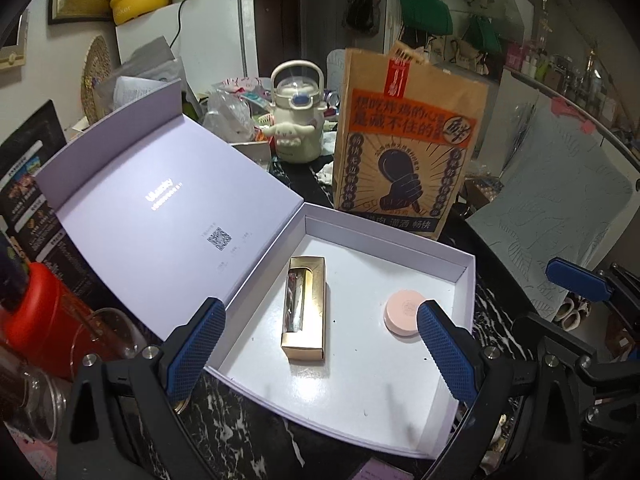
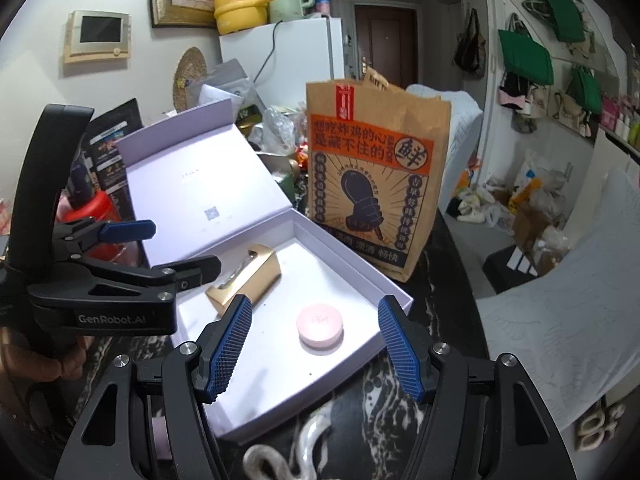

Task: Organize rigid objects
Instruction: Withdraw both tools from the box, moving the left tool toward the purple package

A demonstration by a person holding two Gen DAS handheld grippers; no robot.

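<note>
A white gift box (image 1: pixel 400 400) lies with its lilac lid (image 1: pixel 160 216) swung back to the left. Inside it a gold carton (image 1: pixel 306 308) lies lengthwise, and a pink round compact (image 1: pixel 404 312) sits to its right. My left gripper (image 1: pixel 320 344) hovers above the box's near edge, jaws wide open, nothing between them. In the right wrist view the box (image 2: pixel 280 384), carton (image 2: pixel 248 276) and compact (image 2: pixel 320 324) show again. My right gripper (image 2: pixel 316 352) is open above the compact without touching it. The left gripper (image 2: pixel 172 248) stands open over the box's left side.
A tall brown paper bag (image 1: pixel 408 152) stands just behind the box. A cream kettle-shaped bottle (image 1: pixel 296 120) and clutter fill the back of the black marbled table (image 1: pixel 240 420). A red container (image 1: pixel 40 312) and a glass (image 1: pixel 108 332) crowd the left. A person's hand (image 2: pixel 40 364) holds the left gripper.
</note>
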